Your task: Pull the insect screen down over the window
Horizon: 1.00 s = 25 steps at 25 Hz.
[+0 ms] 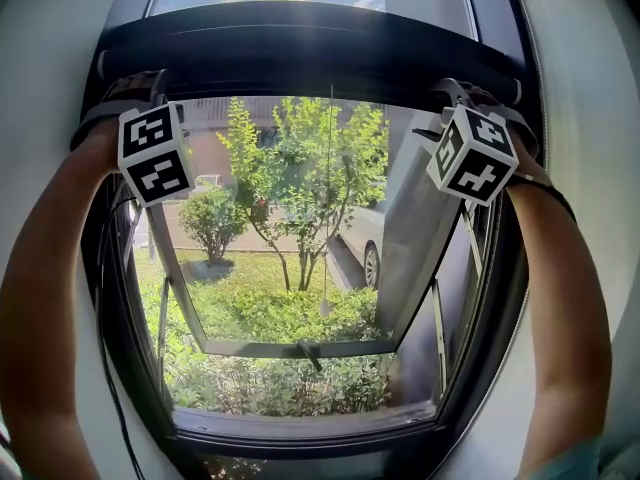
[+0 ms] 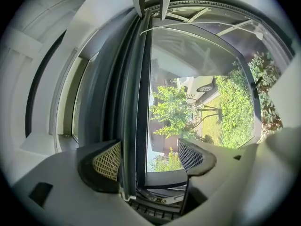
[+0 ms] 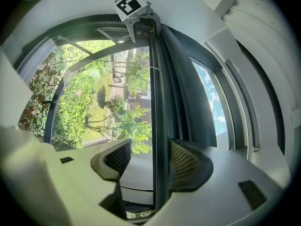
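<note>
The insect screen's dark pull bar runs across the top of the window opening. In the head view my two hands are raised to its ends; the left marker cube and right marker cube hide the jaws. In the left gripper view my left gripper is open, with the bar passing between the jaws, close against the left pad. In the right gripper view my right gripper is open too, and the bar lies beside the right pad.
The window sash is swung outward over a garden with shrubs and a parked car. A thin cord hangs down the middle of the opening. The dark window frame closes the bottom, with pale wall on both sides.
</note>
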### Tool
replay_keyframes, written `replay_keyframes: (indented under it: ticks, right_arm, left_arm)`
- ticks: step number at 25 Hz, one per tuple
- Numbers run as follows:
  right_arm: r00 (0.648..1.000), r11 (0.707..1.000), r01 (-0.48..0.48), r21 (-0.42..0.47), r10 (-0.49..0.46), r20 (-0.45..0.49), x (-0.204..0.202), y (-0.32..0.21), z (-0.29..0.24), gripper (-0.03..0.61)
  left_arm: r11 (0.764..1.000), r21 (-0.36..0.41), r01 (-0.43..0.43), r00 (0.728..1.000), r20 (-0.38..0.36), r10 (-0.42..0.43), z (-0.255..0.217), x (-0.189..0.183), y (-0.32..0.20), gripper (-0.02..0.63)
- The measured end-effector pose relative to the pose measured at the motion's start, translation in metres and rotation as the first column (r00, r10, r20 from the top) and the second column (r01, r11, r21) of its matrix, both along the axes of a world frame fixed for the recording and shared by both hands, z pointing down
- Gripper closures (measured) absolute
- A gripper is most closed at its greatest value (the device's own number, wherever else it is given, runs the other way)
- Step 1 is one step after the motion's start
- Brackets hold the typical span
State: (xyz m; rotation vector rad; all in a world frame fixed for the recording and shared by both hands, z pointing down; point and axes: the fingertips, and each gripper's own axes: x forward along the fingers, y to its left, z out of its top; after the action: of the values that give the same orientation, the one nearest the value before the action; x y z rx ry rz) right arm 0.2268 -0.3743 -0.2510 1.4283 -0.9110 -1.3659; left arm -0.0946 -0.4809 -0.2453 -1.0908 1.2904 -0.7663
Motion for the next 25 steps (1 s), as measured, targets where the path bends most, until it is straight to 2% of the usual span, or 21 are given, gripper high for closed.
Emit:
replay_keyframes:
  ticks: [6, 10, 15, 21, 25]
  right_arm:
    - [1.000, 0.995, -0.029, -0.091, 0.029, -0.009, -0.002, 0.008, 0.018, 0.339]
    - [1.000, 0.985, -0.026, -0.169, 0.025, -0.008, -0.005, 0.009, 0.053, 0.339]
    - [1.000, 0.977, -0.031, -0.211, 0.029, -0.011, -0.007, 0.014, 0.092, 0.339]
    - [0.999, 0.949, -0.030, -0.313, 0.039, 0.024, -0.006, 0.014, 0.145, 0.341]
    - [0.998, 0.927, -0.040, -0.374, 0.056, 0.033, -0.005, 0.016, 0.172, 0.341]
  left_arm:
    - [0.995, -0.093, 0.018, 1.000, 0.025, -0.016, 0.024, -0.005, 0.010, 0.235]
    - [0.987, -0.161, 0.010, 0.999, 0.050, -0.002, 0.061, -0.008, 0.012, 0.235]
    - [0.982, -0.190, 0.007, 0.997, 0.074, 0.007, 0.100, -0.011, 0.014, 0.236]
    - [0.978, -0.204, -0.031, 0.992, 0.117, 0.056, 0.143, 0.000, 0.027, 0.236]
    - [0.975, -0.223, 0.000, 0.986, 0.163, 0.037, 0.173, -0.001, 0.027, 0.236]
